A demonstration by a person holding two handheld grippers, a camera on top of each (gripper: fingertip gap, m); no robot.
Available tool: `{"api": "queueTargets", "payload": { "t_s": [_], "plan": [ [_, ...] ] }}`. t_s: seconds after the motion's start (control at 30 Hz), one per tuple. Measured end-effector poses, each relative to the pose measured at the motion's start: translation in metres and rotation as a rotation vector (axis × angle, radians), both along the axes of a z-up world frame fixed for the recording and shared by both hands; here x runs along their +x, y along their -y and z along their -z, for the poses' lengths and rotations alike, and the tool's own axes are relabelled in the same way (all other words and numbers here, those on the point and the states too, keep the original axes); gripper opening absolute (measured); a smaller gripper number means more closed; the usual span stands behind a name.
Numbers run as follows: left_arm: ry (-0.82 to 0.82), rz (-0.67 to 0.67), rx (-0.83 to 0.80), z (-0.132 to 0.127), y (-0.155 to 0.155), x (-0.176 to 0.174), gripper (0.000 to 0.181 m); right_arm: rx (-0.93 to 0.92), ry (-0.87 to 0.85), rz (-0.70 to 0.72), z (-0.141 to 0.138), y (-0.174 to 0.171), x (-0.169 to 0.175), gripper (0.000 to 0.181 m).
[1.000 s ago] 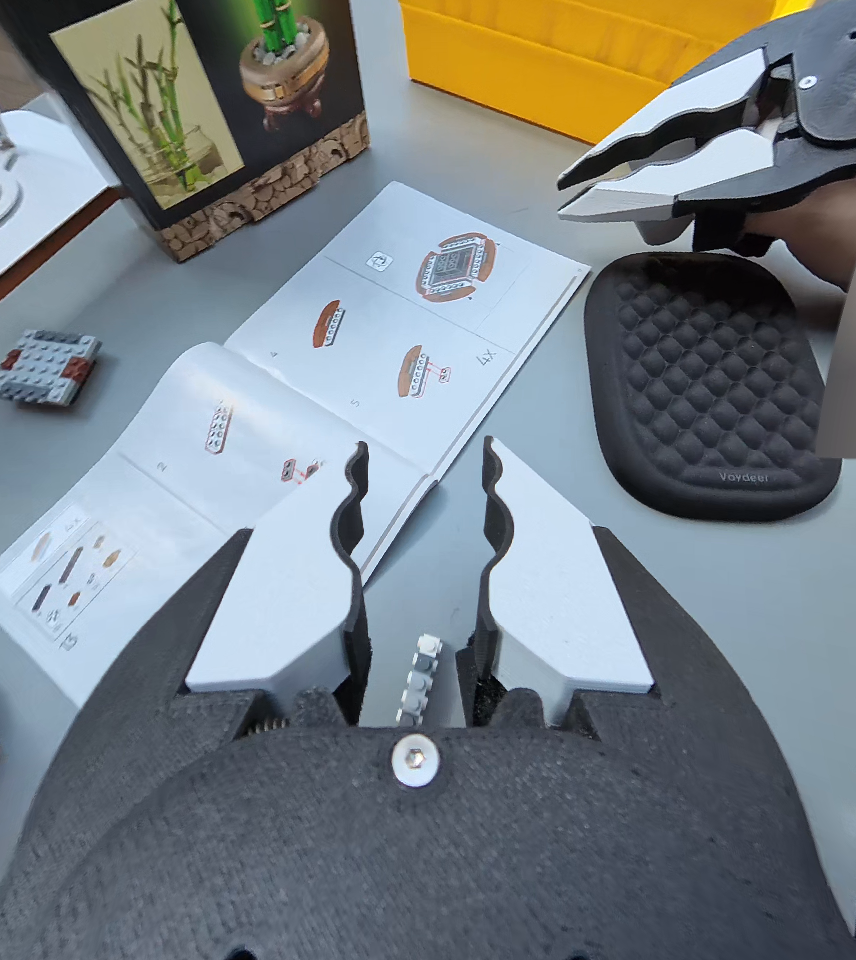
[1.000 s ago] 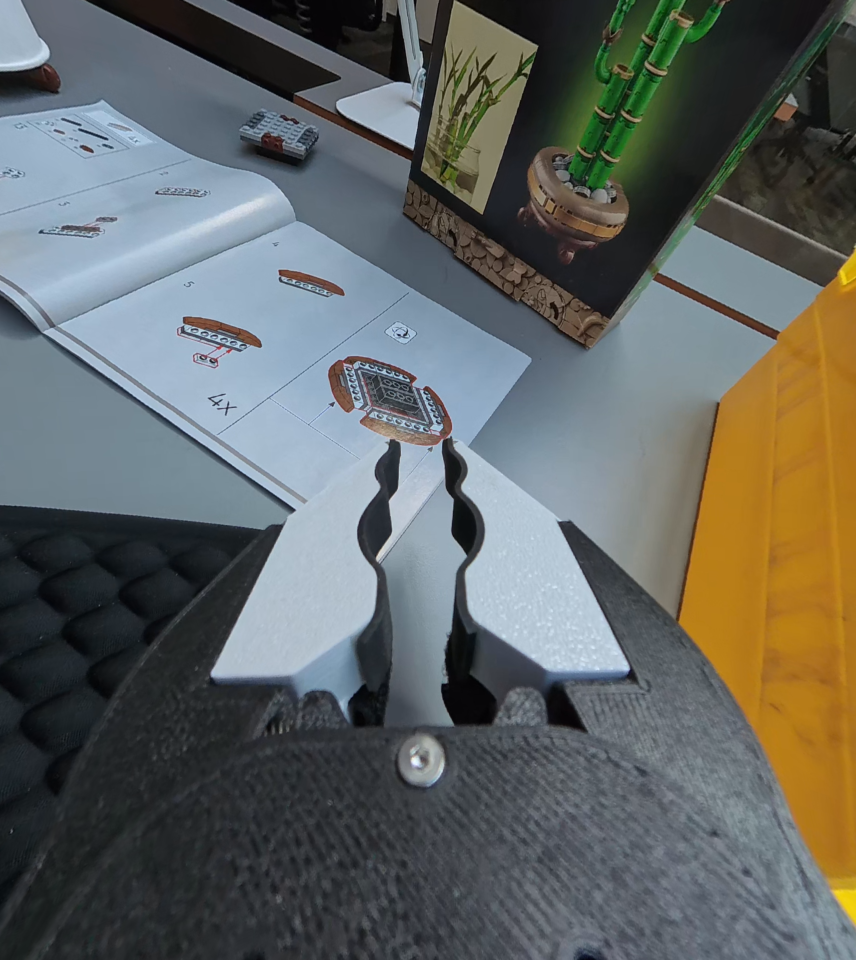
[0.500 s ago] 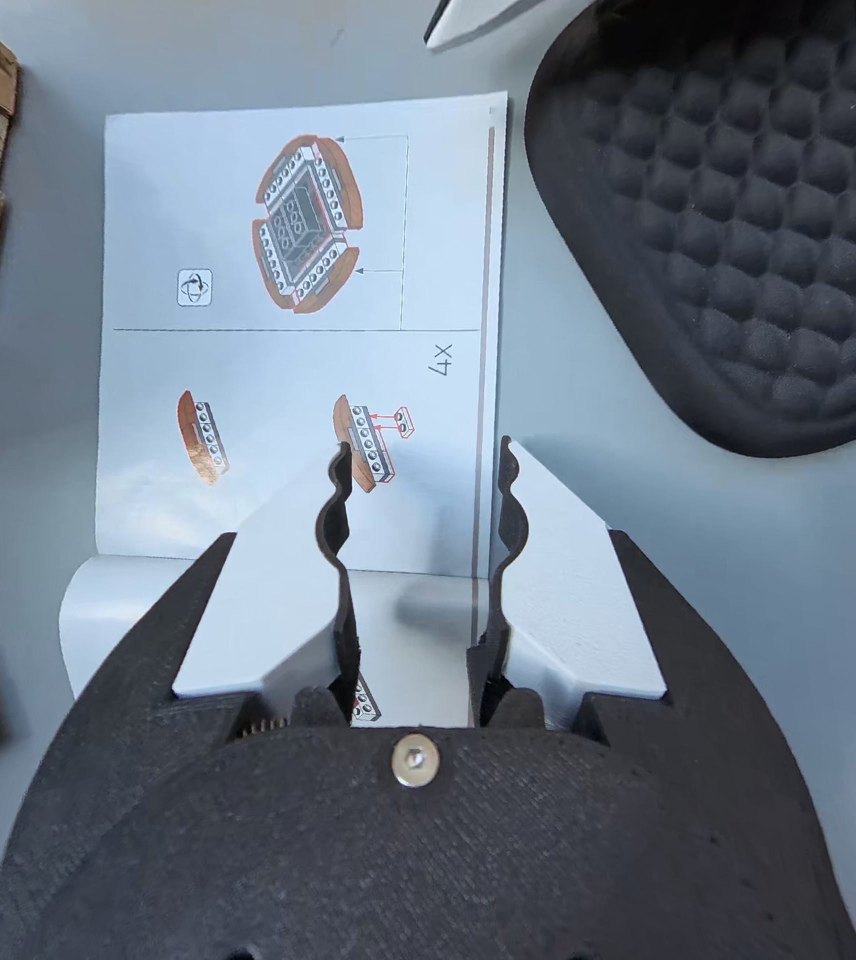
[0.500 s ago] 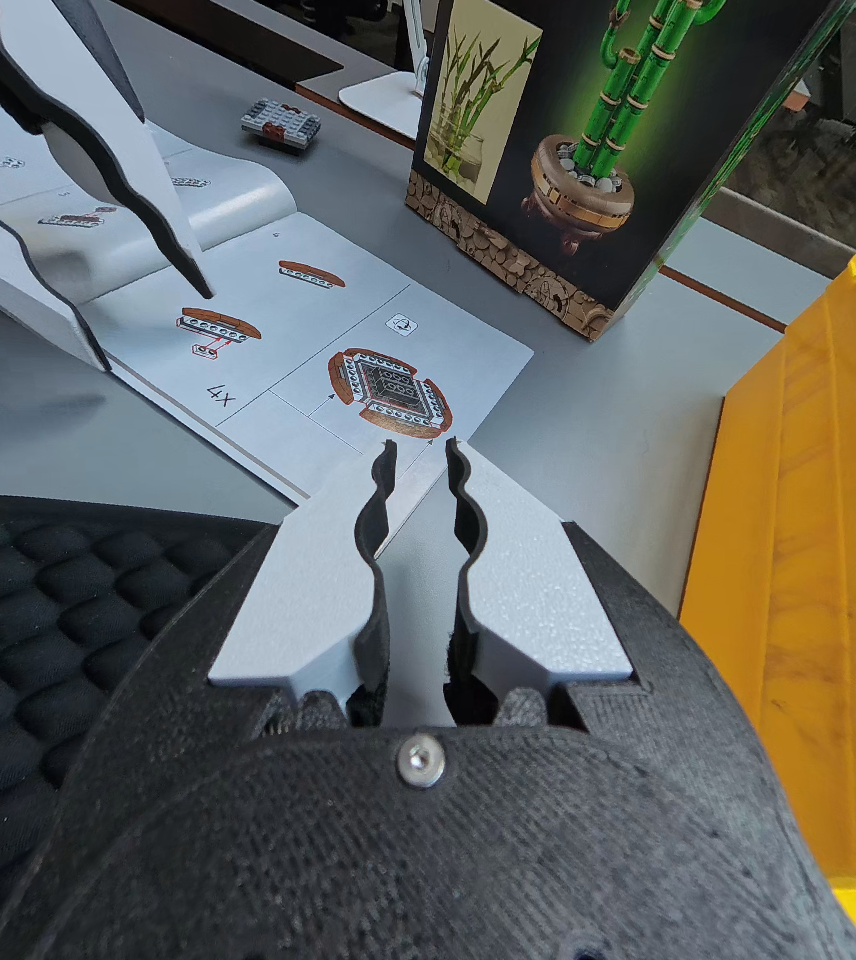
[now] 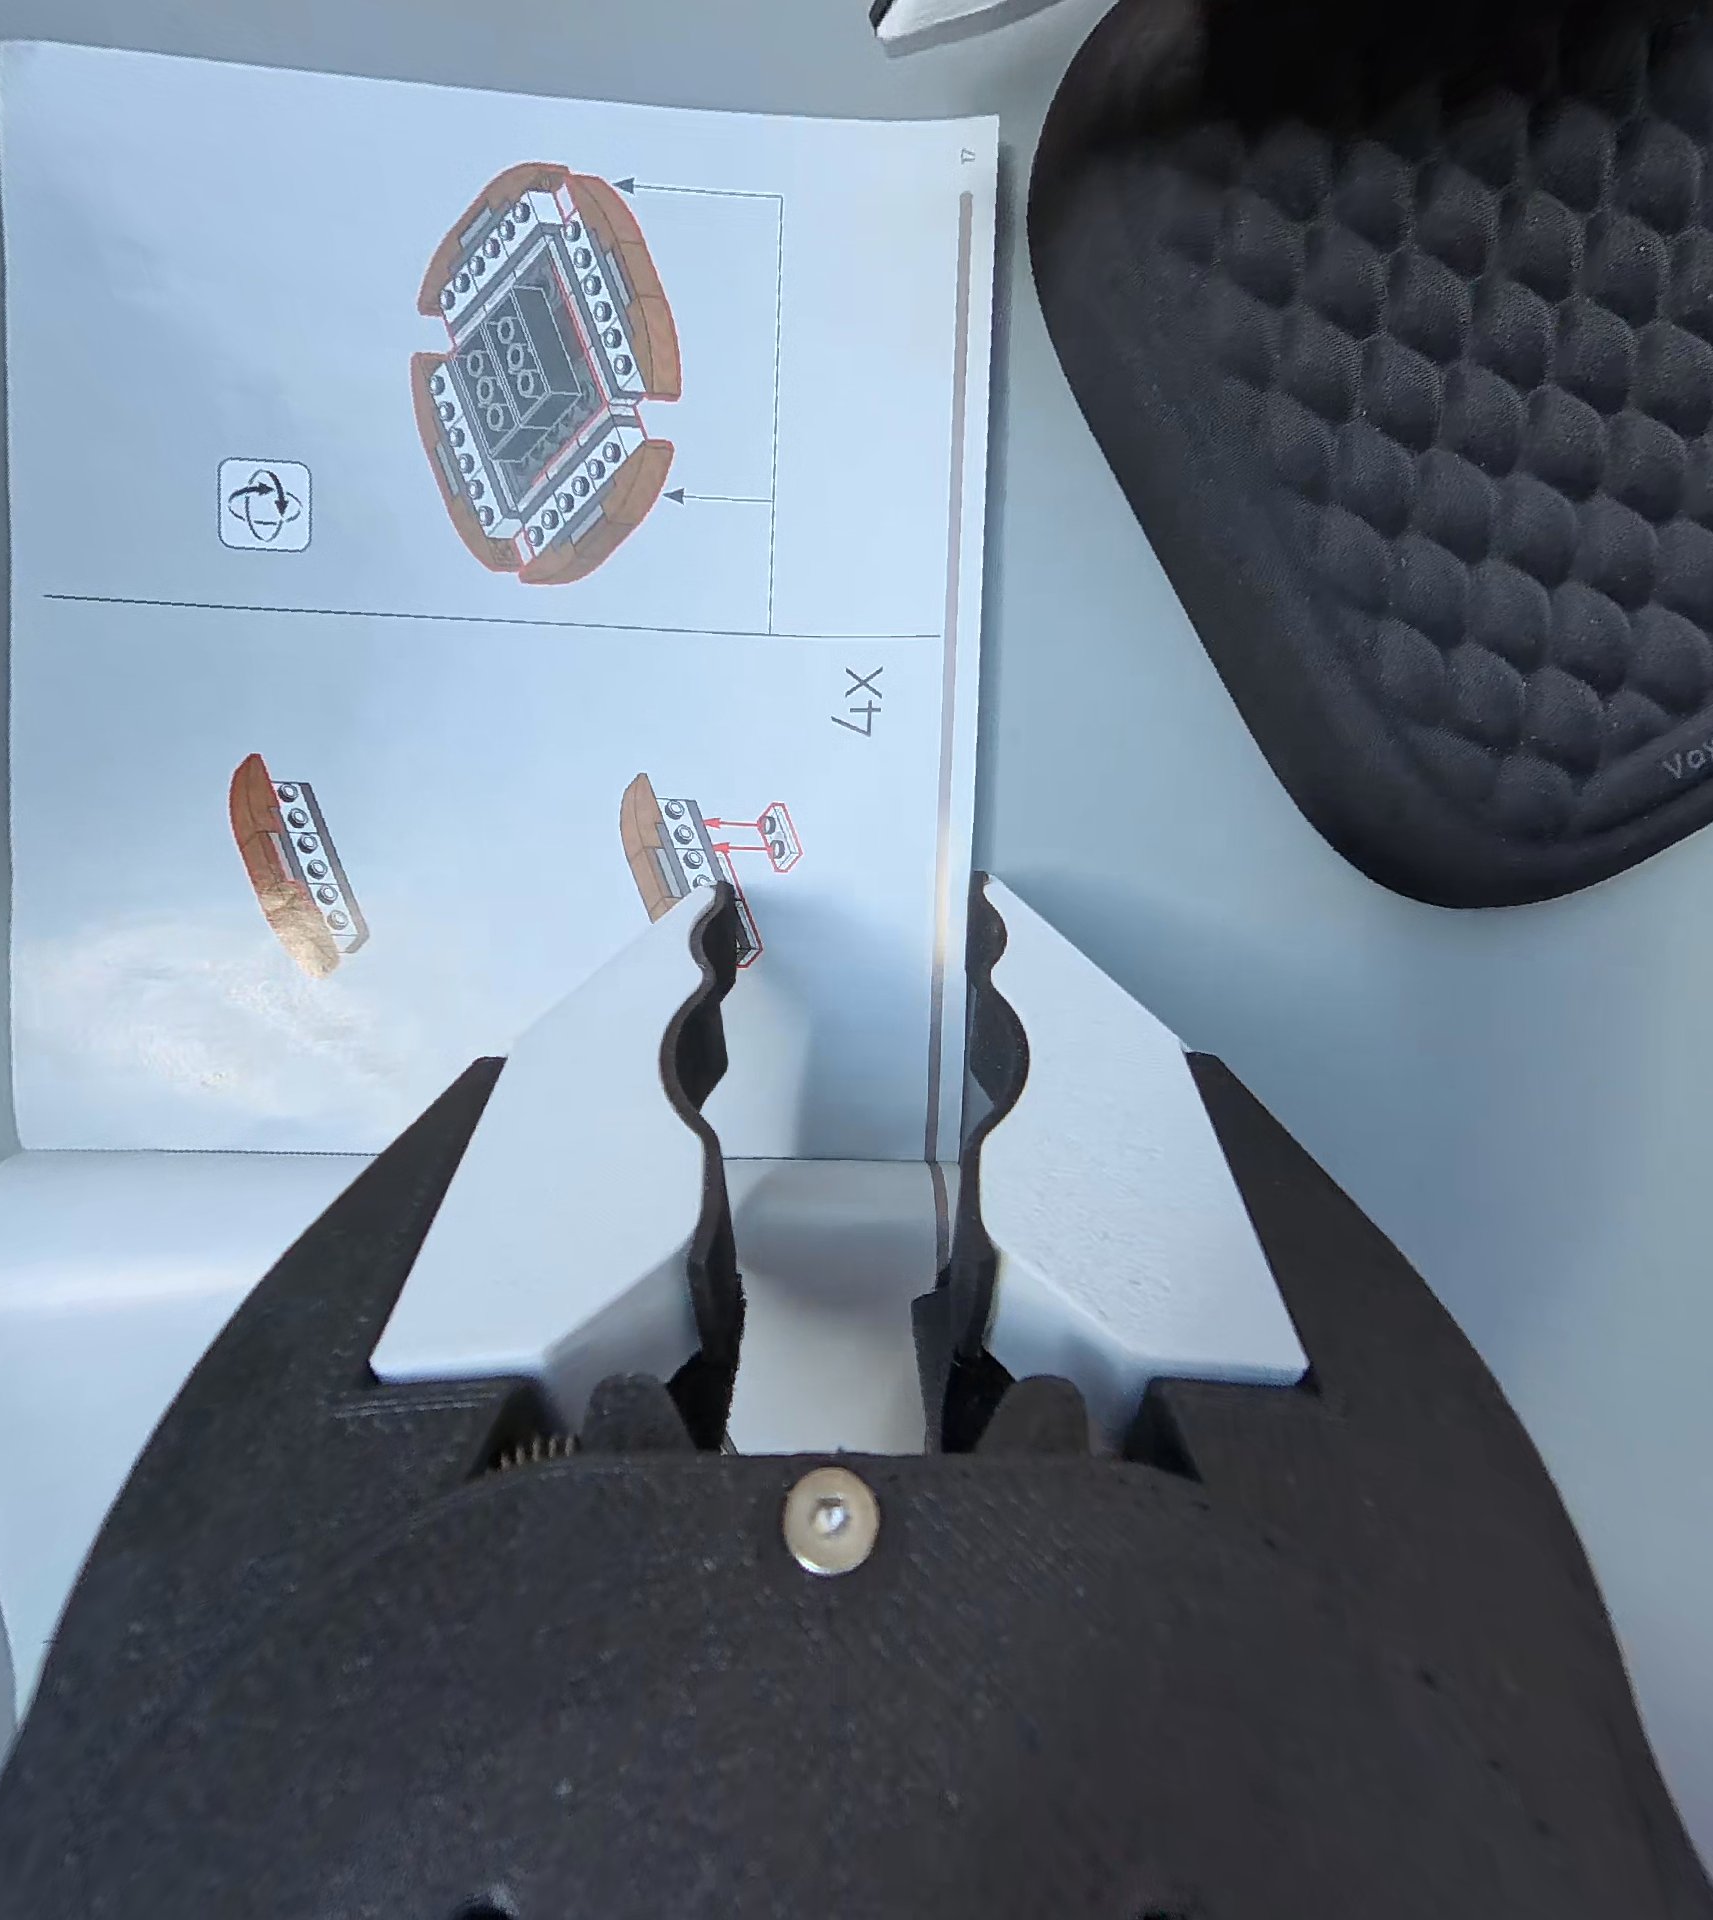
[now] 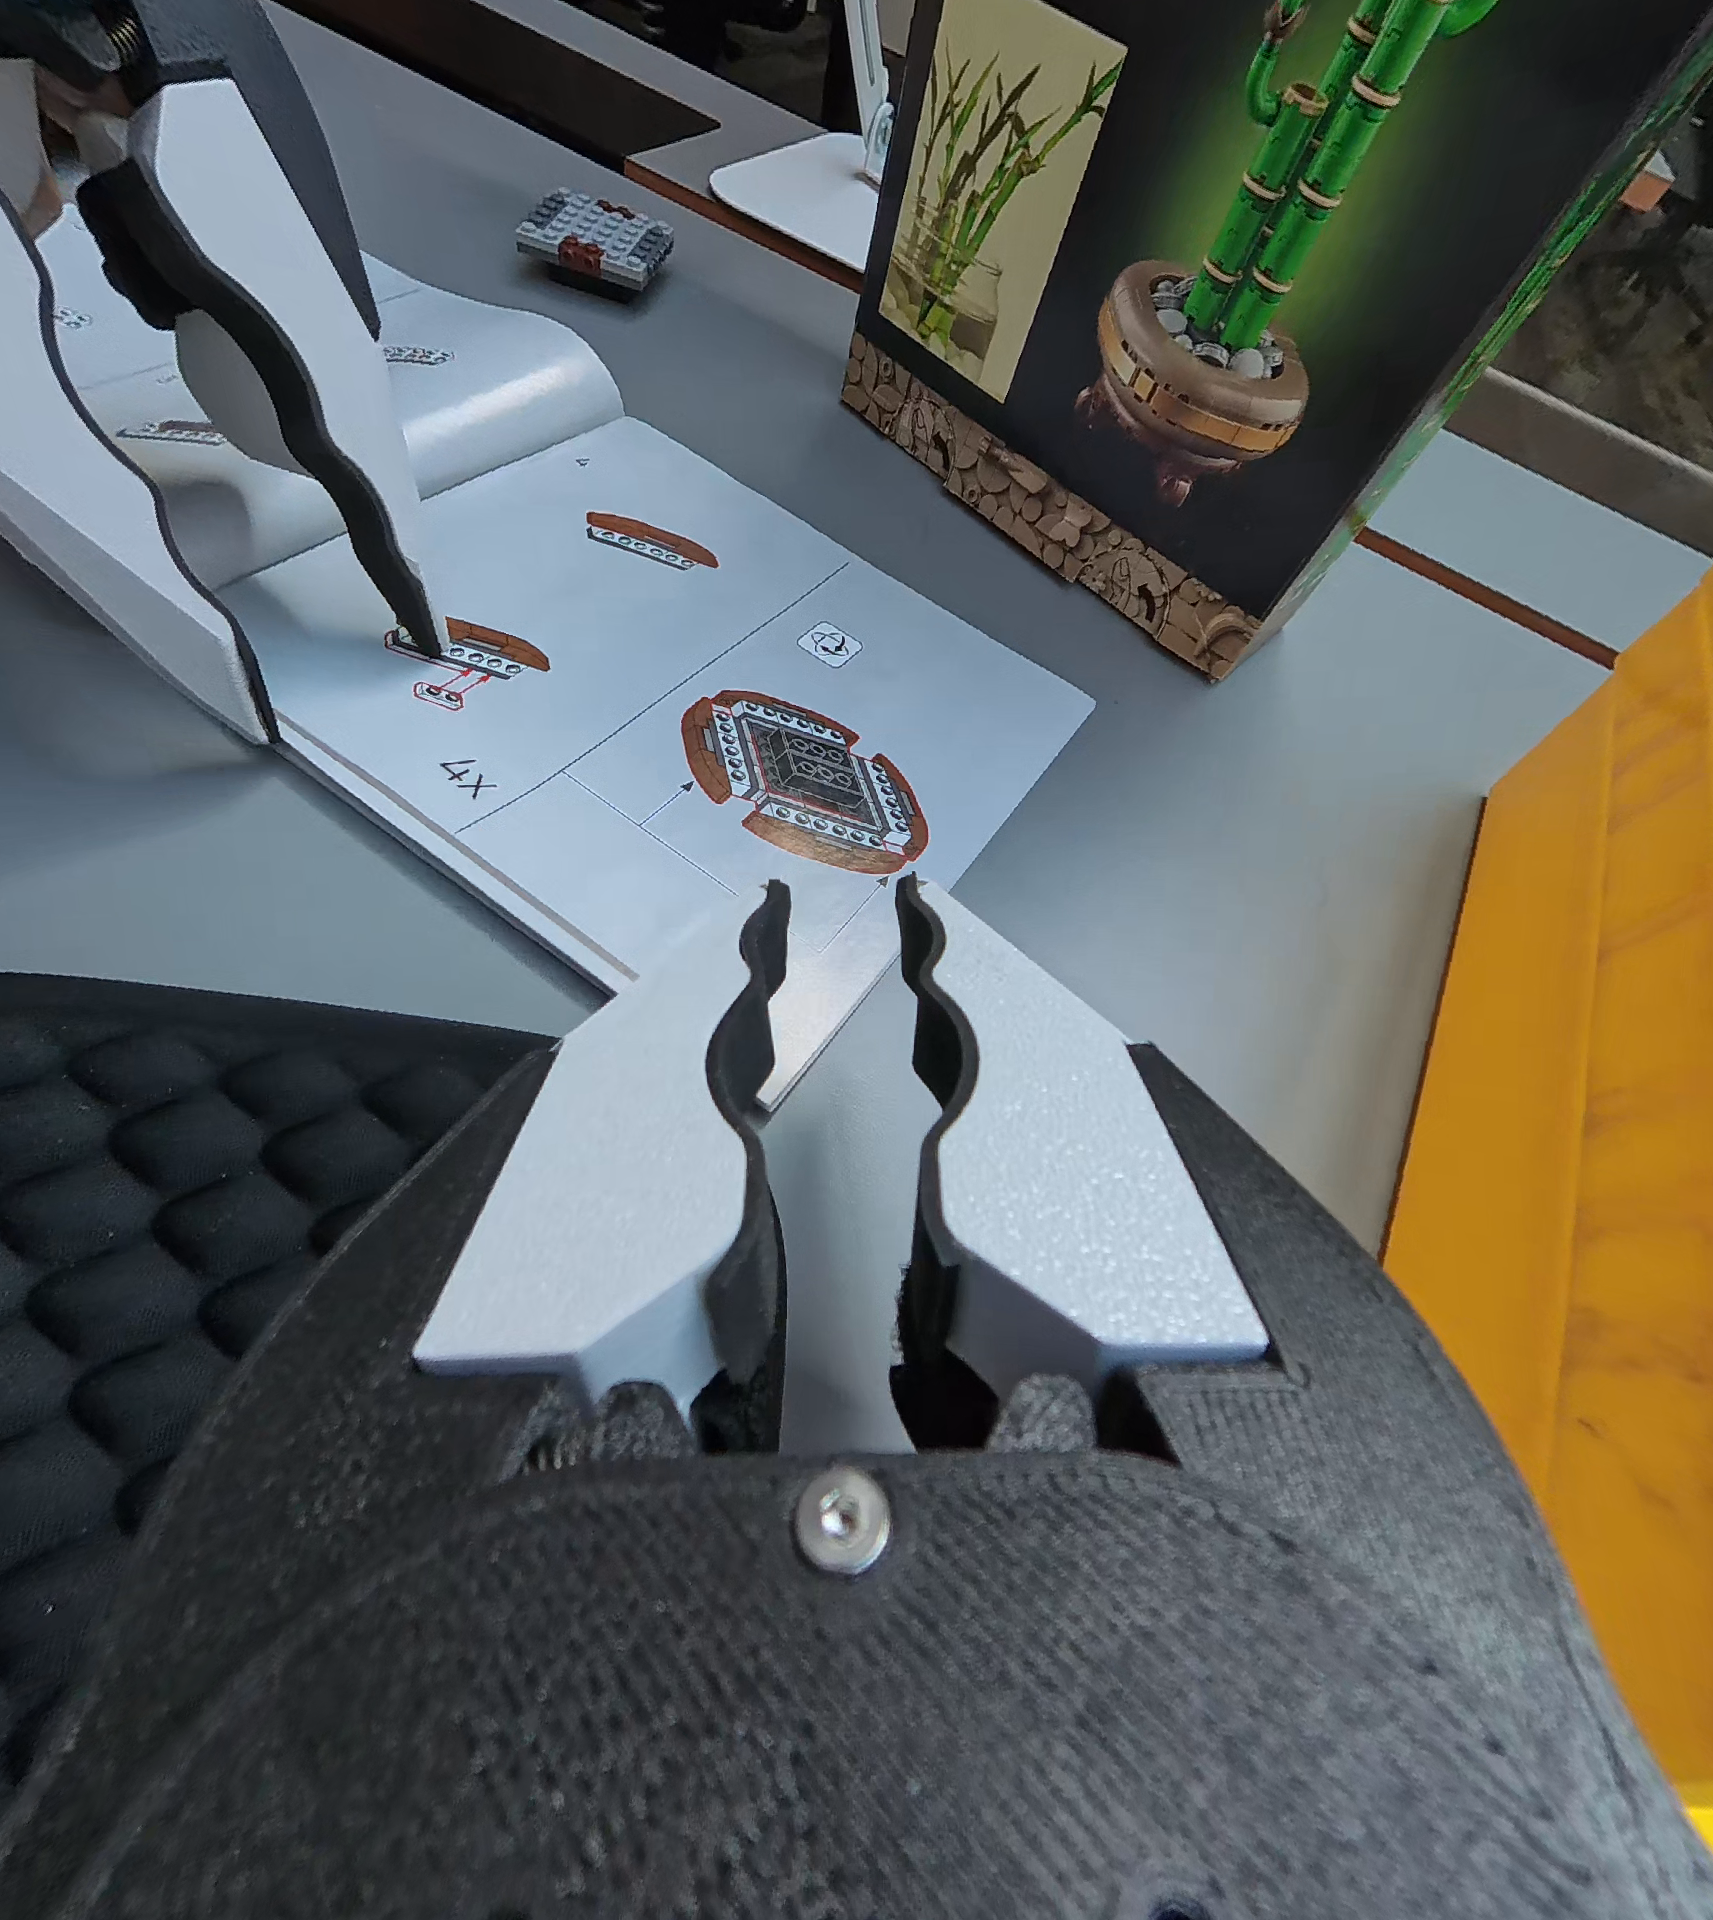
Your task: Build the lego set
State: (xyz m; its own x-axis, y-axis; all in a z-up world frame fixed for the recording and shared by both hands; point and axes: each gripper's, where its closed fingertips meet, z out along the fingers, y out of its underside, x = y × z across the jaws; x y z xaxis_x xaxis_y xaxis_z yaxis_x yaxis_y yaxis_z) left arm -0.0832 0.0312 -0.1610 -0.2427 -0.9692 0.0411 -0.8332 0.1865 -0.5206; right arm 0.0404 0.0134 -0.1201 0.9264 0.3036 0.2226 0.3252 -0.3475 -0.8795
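The open instruction booklet [image 5: 416, 727] lies flat on the grey table. My left gripper [image 5: 852, 894] is open and empty, pointing down at the booklet's right edge. In the right wrist view, one of the left gripper's [image 6: 343, 691] fingers touches the page on a printed step. The other stands at the page edge, on the table side. My right gripper [image 6: 841, 888] is narrowly open and empty, hovering over the near corner of the booklet [image 6: 727, 623]. A small grey and brown lego assembly [image 6: 594, 241] sits on the table behind the booklet.
A black quilted pad [image 5: 1454, 416] lies right of the booklet, and it also shows in the right wrist view [image 6: 104, 1247]. The lego set box [image 6: 1247, 260] stands upright behind. A yellow bin [image 6: 1610, 1143] is at the right. A white stand base [image 6: 800, 197] sits at the back.
My left gripper has swung forward and down onto the booklet's right page, staying open. The small white piece seen under it a second ago is out of view. The right gripper has barely moved.
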Motion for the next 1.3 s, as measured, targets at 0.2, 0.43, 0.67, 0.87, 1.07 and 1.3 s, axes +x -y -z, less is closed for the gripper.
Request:
{"api": "queueTargets", "payload": {
  "t_s": [0.2,0.43,0.67,0.87,1.07,1.3],
  "plan": [
    [0.003,-0.007,-0.092,-0.003,0.000,0.001,0.042,0.019,0.026,-0.116,-0.002,0.003,-0.019,0.022],
    [0.043,-0.022,-0.158,-0.004,-0.001,0.001,0.041,-0.001,0.197,-0.381,-0.001,0.015,-0.048,0.026],
    [0.047,-0.014,-0.171,-0.005,-0.001,0.001,0.040,-0.079,0.232,-0.502,0.009,0.012,-0.055,0.028],
    [0.084,-0.013,-0.205,-0.005,-0.003,0.001,0.036,-0.098,0.332,-0.511,0.010,0.002,-0.049,0.028],
    [0.097,-0.008,-0.256,-0.006,-0.004,0.001,0.036,-0.106,0.452,-0.529,0.009,-0.005,-0.044,0.009],
    [0.106,-0.005,-0.257,-0.008,0.000,0.003,0.040,-0.101,0.509,-0.550,0.004,-0.009,-0.044,0.004]
  ]
}}
